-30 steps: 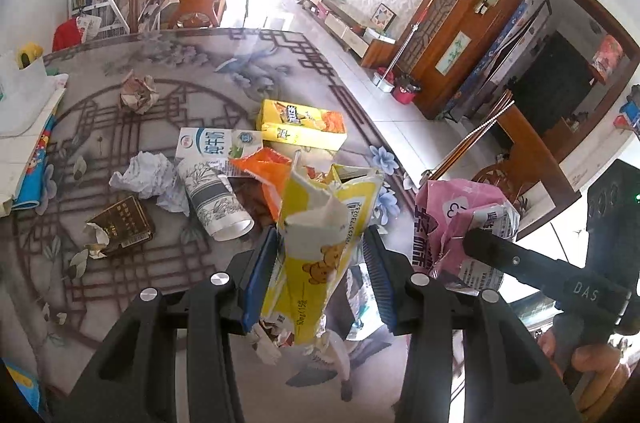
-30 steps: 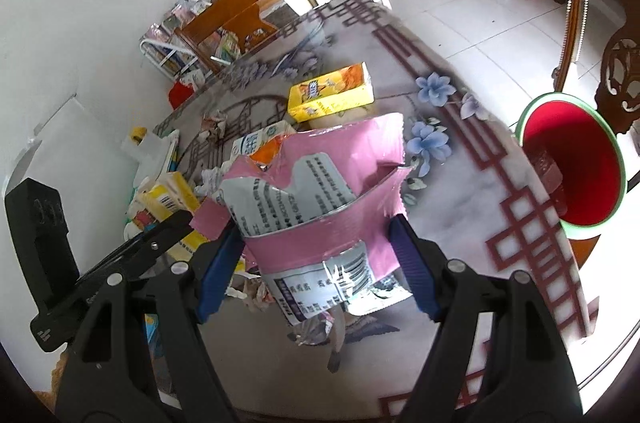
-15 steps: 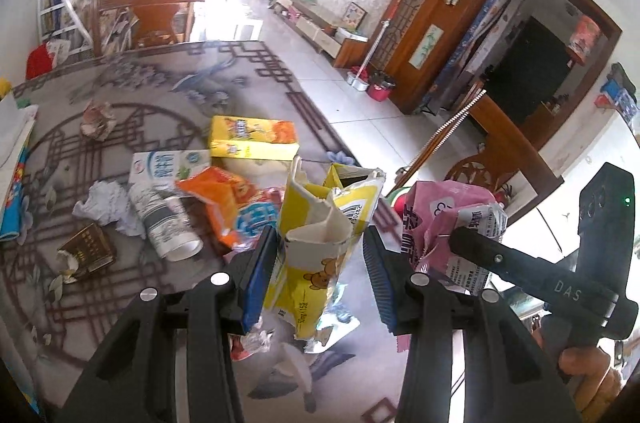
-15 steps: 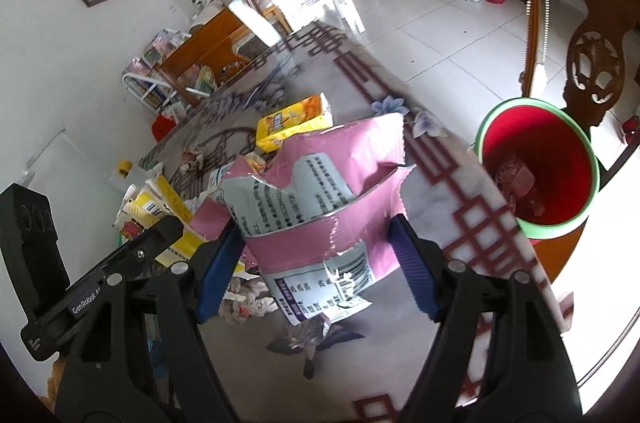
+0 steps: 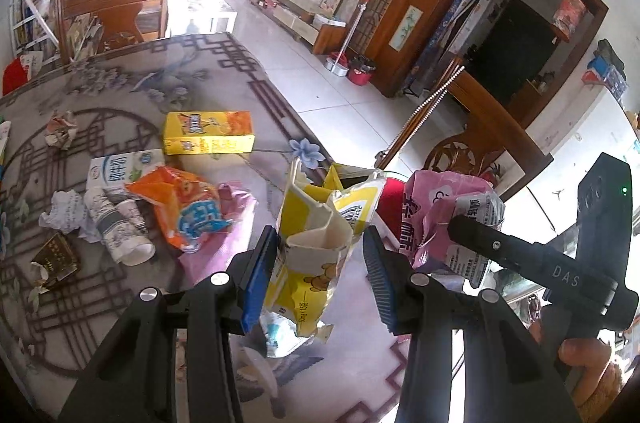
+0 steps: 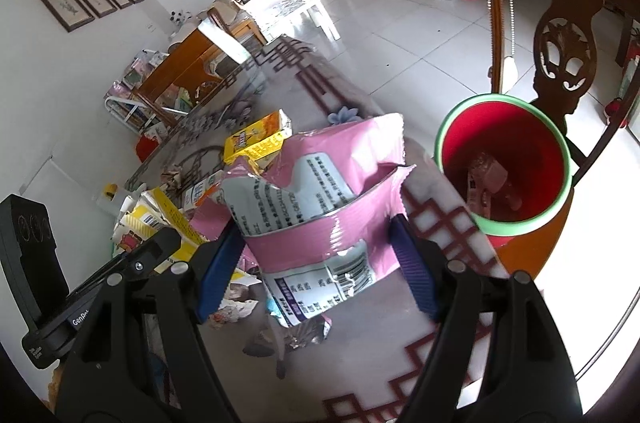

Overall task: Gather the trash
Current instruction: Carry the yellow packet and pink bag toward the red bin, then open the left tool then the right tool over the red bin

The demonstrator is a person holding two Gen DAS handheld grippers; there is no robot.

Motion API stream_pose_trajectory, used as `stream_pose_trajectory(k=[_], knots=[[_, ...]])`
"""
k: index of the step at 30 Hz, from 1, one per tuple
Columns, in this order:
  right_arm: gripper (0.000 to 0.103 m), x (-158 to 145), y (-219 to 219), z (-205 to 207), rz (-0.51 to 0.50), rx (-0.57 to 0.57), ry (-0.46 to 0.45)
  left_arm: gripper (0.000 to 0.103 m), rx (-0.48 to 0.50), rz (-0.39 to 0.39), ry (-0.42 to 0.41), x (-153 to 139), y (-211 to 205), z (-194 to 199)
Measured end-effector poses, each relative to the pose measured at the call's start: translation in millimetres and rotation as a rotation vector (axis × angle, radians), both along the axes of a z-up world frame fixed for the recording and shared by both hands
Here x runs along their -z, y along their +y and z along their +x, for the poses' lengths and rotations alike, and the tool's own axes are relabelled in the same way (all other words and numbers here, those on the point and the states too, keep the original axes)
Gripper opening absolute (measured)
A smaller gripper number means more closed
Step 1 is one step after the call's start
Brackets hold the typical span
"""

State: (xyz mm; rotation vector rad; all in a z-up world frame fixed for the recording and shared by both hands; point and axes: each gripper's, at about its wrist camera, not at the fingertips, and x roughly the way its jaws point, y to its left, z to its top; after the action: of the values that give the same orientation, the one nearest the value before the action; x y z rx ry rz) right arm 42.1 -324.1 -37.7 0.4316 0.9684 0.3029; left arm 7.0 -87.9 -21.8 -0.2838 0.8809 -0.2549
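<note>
Two pieces of trash are held at once. The left gripper (image 5: 320, 275) is partly closed on a torn yellow carton (image 5: 316, 243), its pads pressing the crumpled sides; the right gripper (image 6: 316, 263), set wider, clamps a pink wrapper (image 6: 320, 207) folded into an open trough.

Both holds look weak. The carton is ripped and buckled, so it could fold further and slip. The glossy wrapper is thin film and could slide out, or land on the table (image 6: 440, 199) if let go short of the red bin (image 6: 504, 167), which stands just right of the table edge with some trash already inside.

Farther left on the table lie an orange snack bag (image 5: 188, 207), a paper cup (image 5: 120, 235), a milk carton (image 5: 124, 167) and a yellow box (image 5: 208, 133).
</note>
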Motion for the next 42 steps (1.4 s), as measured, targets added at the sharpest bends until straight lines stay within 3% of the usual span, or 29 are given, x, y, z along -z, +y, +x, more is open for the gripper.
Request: stream_pose_trajectory(k=[15, 32, 37, 39, 42], knots=[[0.073, 9, -96, 14, -0.023, 0.128, 0.030, 0.042, 0.112, 0.004, 0.035, 9, -85, 40], [0.073, 42, -210, 60, -0.035, 0.220, 0.079, 0.043, 0.185, -0.020, 0.116, 46, -203, 117], [0.075, 50, -224, 75, -0.030, 0.219, 0.091, 0.048, 0.173, -0.011, 0.114, 47, -222, 137], [0.076, 53, -227, 80, -0.021, 0.212, 0.097, 0.064, 0.169, -0.012, 0.107, 46, -227, 142], [0.087, 54, -228, 86, -0.013, 0.202, 0.093, 0.071, 0.153, -0.016, 0.094, 43, -227, 145]])
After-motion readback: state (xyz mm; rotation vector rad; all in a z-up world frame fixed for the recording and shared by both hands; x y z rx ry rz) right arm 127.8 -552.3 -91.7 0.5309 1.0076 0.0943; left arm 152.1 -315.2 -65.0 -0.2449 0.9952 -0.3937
